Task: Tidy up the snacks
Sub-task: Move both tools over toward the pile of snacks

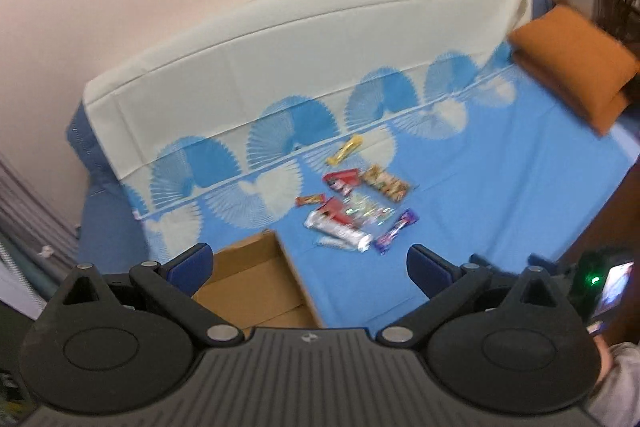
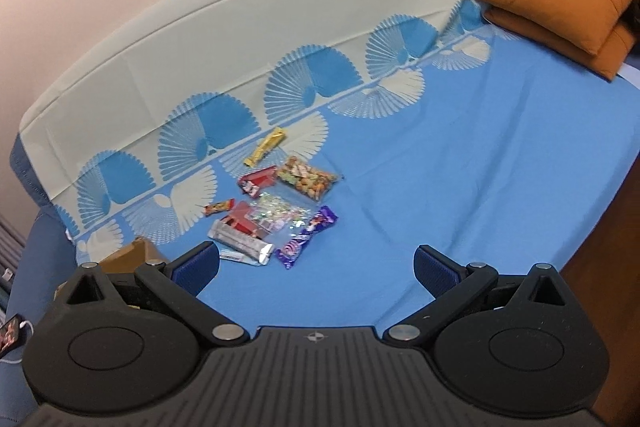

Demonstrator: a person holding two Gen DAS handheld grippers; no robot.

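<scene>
Several snack packets lie in a loose pile on the blue bedsheet [image 2: 460, 155]: a yellow bar [image 2: 266, 146] [image 1: 345, 149], a red packet [image 2: 256, 181] [image 1: 341, 180], a clear bag of mixed snacks [image 2: 309, 178] [image 1: 386, 183], a silver bar [image 2: 240, 241] [image 1: 338, 229] and a purple bar [image 2: 307, 237] [image 1: 397, 230]. An open cardboard box [image 1: 256, 279] [image 2: 132, 254] sits left of the pile. My left gripper [image 1: 310, 269] hangs open over the box's right edge, short of the snacks. My right gripper [image 2: 316, 269] is open too, holding nothing, just in front of the pile.
An orange cushion pair [image 2: 560, 7] [image 1: 576, 71] rests at the far right of the bed. A cream padded headboard [image 2: 240, 19] runs along the pink wall. The bed's right edge drops to brown wood [image 2: 600, 267]. A phone with a lit screen [image 1: 616, 283] sits at right.
</scene>
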